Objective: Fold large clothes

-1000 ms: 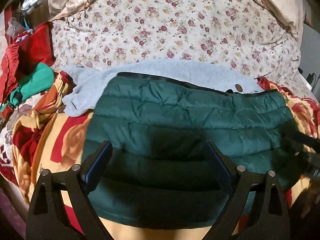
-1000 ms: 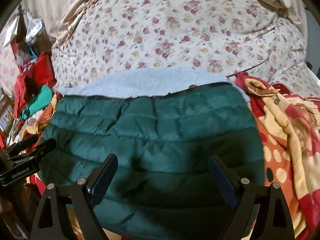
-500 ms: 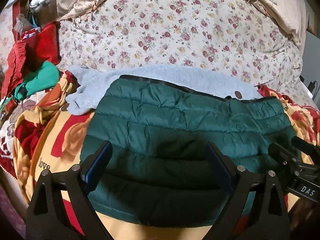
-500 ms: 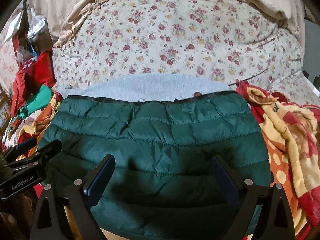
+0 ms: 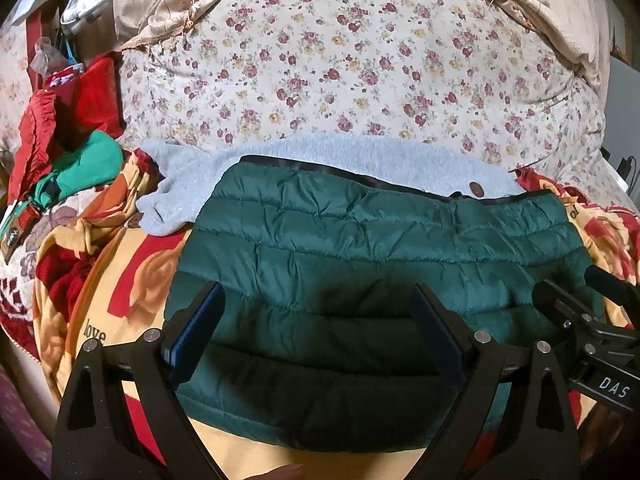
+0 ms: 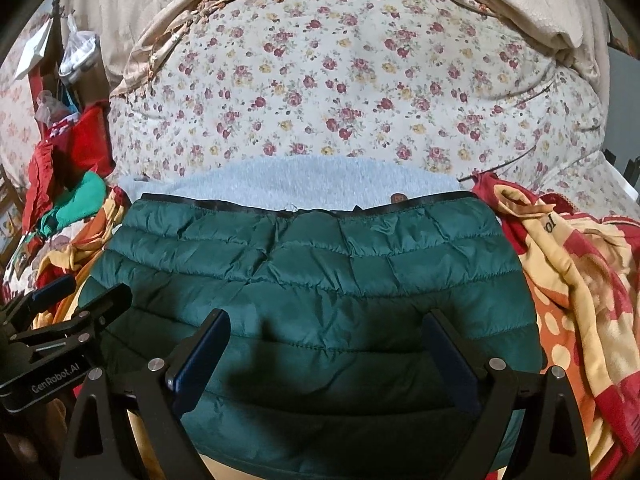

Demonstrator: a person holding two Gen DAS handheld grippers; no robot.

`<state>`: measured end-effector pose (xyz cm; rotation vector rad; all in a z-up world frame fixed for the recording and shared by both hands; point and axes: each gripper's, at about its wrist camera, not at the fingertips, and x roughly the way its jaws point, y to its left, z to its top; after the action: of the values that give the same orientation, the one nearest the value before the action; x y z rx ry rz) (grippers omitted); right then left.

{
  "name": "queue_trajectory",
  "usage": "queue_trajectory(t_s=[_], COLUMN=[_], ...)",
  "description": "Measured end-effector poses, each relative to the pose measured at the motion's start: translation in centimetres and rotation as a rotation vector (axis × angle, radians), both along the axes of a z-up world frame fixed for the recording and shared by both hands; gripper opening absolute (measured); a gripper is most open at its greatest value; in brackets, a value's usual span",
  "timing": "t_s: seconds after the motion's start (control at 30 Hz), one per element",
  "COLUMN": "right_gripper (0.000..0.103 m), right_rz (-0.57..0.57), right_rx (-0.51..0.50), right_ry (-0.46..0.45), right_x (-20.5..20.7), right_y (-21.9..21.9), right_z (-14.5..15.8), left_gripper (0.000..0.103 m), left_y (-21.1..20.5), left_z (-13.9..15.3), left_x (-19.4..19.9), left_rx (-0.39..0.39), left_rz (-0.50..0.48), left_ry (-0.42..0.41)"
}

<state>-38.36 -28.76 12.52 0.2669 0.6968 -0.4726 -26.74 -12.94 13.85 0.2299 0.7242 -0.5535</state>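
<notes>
- Left edge of the bed: a red cloth (image 5: 38,144) and a bright green garment (image 5: 86,166) lie in a loose heap. Neither appears folded, though they may not be part of the task.
- Left hand-held gripper (image 5: 316,334): jaws spread wide, empty, hovering over the near half of the jacket with no pad touching fabric.
- Centre: the dark green quilted puffer jacket (image 5: 380,248) lies on the rose-patterned blanket (image 5: 132,280) as a compact, flat rectangle. Its black-trimmed edge faces away and sits square. This garment is judged folded, or nearly so.
- Behind and partly beneath it: a pale blue fleece garment (image 5: 332,156), spread flat, one end protruding at the left. It looks only partly folded; this is judged the remaining work.
- Right hand-held gripper (image 6: 326,346): its jaws have just been opening and now stand spread, with nothing pinched; the jacket lies below, not gripped.
- Far side: a floral quilt (image 6: 360,80), bunched against the wall.
</notes>
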Motion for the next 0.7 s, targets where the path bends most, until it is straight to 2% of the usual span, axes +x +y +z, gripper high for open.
queue_trajectory(t_s=[0.7], right_gripper=[0.095], right_rz=[-0.007], right_rx=[0.020], right_ry=[0.008], right_x=[0.19], right_y=[0.16], right_z=[-0.49], left_gripper=[0.093], left_y=[0.06], left_z=[-0.74], left_x=[-0.04], left_rx=[0.013], left_rz=[0.002], left_ry=[0.009])
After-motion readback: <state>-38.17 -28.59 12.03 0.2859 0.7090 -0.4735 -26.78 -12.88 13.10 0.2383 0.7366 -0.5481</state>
